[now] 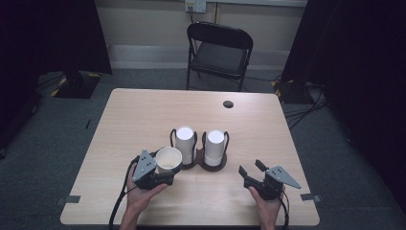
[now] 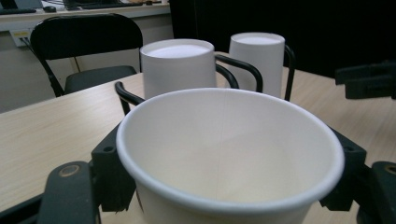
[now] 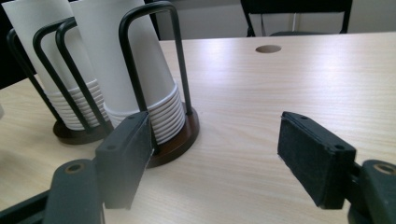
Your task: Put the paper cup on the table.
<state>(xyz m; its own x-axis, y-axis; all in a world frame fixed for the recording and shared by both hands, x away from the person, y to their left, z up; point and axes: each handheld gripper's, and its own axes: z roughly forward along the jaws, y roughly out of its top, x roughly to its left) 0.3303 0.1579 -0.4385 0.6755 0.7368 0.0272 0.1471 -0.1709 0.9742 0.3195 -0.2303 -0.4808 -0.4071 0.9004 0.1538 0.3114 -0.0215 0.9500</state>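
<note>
Left tool (image 1: pixel 160 176) clamps an empty paper cup (image 1: pixel 168 159); right tool (image 1: pixel 253 173) gapes beside stacked cups (image 1: pixel 214 147).

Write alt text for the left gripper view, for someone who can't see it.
An empty white paper cup, open end up, sits clamped between the black jaws of the left gripper. Behind it on the light wooden table, two stacks of upside-down white paper cups stand in black wire holders, with a black folding chair beyond.

Overhead lighting is even and moderate; the table (image 1: pixel 143 115) is well lit, while the surroundings beyond it fall dark. Soft glare streaks the tabletop near the cable hole (image 3: pixel 268 48). Shadows are faint. The paper cup (image 2: pixel 229 154) appears slightly soft close up, and the near jaws blur.
</note>
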